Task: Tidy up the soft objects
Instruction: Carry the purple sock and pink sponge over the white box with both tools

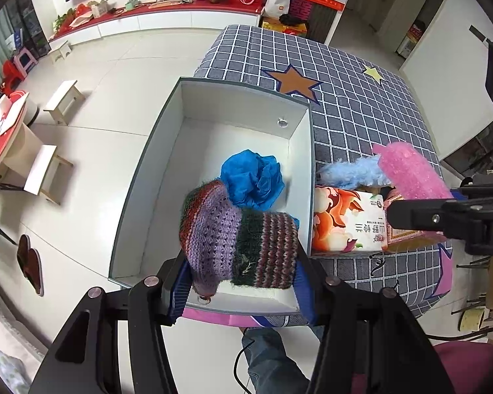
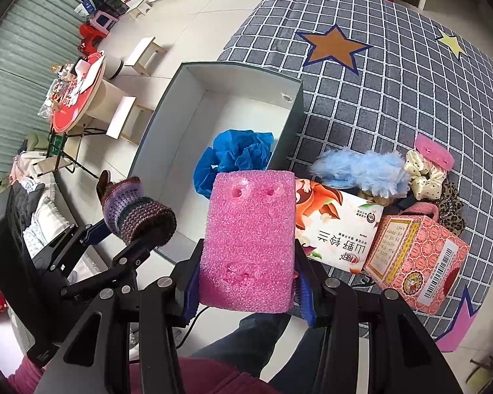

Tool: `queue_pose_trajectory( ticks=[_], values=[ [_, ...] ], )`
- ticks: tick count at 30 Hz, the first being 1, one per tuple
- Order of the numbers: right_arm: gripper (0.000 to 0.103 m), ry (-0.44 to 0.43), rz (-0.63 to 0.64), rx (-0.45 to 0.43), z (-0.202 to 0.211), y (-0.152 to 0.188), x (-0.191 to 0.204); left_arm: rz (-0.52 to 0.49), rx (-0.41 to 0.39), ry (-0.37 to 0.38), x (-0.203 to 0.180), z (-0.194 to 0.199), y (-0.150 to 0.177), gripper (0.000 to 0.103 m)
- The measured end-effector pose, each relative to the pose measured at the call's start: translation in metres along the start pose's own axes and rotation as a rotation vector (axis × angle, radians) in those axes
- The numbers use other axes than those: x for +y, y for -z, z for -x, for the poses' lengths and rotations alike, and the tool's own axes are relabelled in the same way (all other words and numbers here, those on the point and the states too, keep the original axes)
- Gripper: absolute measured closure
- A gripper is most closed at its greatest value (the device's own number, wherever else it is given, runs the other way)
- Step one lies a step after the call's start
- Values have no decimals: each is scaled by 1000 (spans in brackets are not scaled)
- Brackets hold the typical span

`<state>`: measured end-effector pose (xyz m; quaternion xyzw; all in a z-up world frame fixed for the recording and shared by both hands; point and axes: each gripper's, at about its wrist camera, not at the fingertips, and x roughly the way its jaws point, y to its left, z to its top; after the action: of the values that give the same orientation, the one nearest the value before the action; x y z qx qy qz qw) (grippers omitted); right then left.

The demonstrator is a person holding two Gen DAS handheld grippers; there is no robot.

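Note:
My left gripper (image 1: 243,282) is shut on a striped purple, green and maroon knitted piece (image 1: 236,236) and holds it over the near end of an open white box (image 1: 148,177). A crumpled blue cloth (image 1: 251,179) lies inside the box. My right gripper (image 2: 246,290) is shut on a pink sponge block (image 2: 249,239), held above the table's front edge beside the box (image 2: 167,121). The knitted piece (image 2: 138,213) and the blue cloth (image 2: 233,157) also show in the right wrist view.
On the grey checked tablecloth (image 2: 394,82) to the right of the box lie a flowered tissue pack (image 2: 338,229), a pink carton (image 2: 417,262), a blue fluffy piece (image 2: 361,170), a cream scrunchie (image 2: 425,174) and a leopard scrunchie (image 2: 452,207). Stools and a red round table stand on the floor at left.

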<state>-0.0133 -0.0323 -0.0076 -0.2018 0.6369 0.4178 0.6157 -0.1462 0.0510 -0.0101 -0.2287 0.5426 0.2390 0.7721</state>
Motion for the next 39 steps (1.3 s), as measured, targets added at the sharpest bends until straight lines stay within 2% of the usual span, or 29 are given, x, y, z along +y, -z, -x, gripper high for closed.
queue_pose_trajectory(
  ticks=[39],
  values=[
    [54,4,113,65,-31,-33,42,95,65,-23,30,-24,3,45]
  ],
)
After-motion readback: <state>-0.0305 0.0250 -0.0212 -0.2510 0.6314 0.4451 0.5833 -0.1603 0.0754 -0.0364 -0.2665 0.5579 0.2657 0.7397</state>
